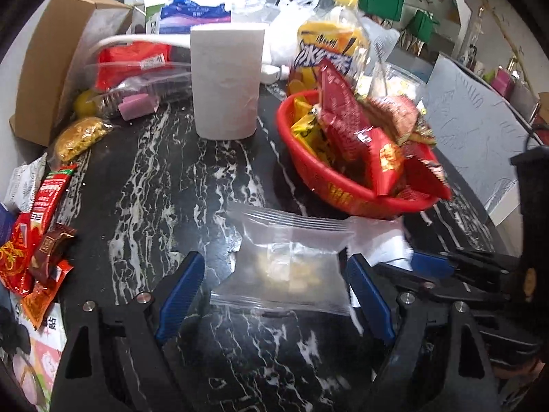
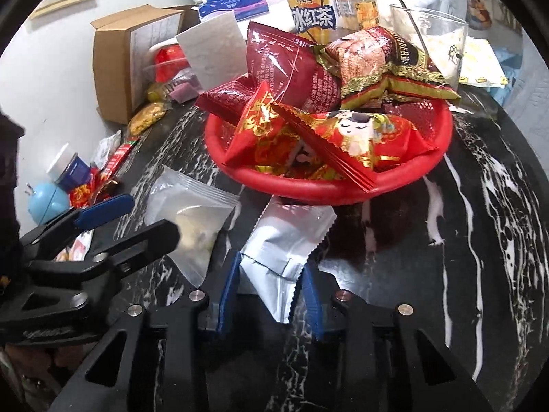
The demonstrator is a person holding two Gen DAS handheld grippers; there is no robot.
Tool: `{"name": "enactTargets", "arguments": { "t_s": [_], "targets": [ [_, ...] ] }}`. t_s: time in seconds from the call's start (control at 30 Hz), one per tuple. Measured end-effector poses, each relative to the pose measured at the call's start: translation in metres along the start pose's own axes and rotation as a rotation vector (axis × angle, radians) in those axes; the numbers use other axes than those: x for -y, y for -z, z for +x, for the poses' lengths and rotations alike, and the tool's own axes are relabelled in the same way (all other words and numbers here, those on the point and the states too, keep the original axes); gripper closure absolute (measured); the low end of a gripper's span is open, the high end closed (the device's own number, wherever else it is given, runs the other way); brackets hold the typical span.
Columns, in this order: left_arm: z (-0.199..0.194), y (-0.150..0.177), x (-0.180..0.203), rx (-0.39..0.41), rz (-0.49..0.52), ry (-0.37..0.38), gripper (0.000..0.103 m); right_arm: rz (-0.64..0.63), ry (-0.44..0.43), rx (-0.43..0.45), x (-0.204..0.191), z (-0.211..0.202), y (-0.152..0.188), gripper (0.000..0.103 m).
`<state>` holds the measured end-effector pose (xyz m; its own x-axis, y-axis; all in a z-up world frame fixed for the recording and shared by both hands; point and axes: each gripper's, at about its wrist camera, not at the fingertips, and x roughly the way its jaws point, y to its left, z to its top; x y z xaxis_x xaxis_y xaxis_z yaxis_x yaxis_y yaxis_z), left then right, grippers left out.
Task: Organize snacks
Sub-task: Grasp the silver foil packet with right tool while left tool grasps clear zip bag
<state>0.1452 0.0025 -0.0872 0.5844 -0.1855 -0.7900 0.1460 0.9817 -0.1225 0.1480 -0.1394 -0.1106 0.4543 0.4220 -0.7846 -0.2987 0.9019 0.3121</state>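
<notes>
A red basket (image 1: 346,199) heaped with red and gold snack packets stands on the black marble table; it also shows in the right wrist view (image 2: 322,189). My left gripper (image 1: 274,271) is open, its blue fingers on either side of a clear snack packet (image 1: 284,267) lying flat on the table. That packet also shows in the right wrist view (image 2: 195,216). My right gripper (image 2: 271,285) is shut on a silver foil packet (image 2: 284,243) just in front of the basket. The right gripper also shows at the right of the left wrist view (image 1: 429,264).
A white paper roll (image 1: 224,79) stands behind the clear packet. An iced tea bottle (image 1: 329,44) stands behind the basket. Loose red snack packets (image 1: 37,226) lie at the left edge. A cardboard box (image 1: 58,55) stands at the far left. A clear cup (image 2: 432,37) is behind the basket.
</notes>
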Motion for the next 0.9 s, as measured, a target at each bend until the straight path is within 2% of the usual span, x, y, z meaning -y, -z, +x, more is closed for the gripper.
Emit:
{"name": "enactTargets", "arguments": {
  "t_s": [0.07, 0.1, 0.17, 0.23, 0.53, 0.9],
  "targets": [
    [0.006, 0.001, -0.004, -0.020, -0.022, 0.021, 0.018, 0.008, -0.005, 0.000, 0.003, -0.001, 0.001, 0.069],
    [0.010, 0.001, -0.006, -0.031, -0.036, 0.044, 0.023, 0.010, -0.006, -0.001, 0.004, -0.002, 0.001, 0.069],
    [0.014, 0.005, -0.008, -0.048, -0.049, 0.082, 0.041, 0.008, -0.003, 0.000, 0.004, -0.002, 0.002, 0.069],
    [0.011, 0.006, -0.002, -0.039, -0.012, 0.055, 0.045, 0.005, 0.006, -0.001, 0.005, -0.005, 0.005, 0.070],
    [-0.016, 0.032, 0.022, -0.050, 0.021, 0.056, 0.046, 0.034, 0.013, 0.009, 0.013, -0.026, 0.029, 0.071],
    [-0.055, 0.071, 0.051, -0.070, 0.050, 0.044, 0.046, -0.007, -0.044, -0.030, 0.011, -0.060, 0.068, 0.071]
  ]
}}
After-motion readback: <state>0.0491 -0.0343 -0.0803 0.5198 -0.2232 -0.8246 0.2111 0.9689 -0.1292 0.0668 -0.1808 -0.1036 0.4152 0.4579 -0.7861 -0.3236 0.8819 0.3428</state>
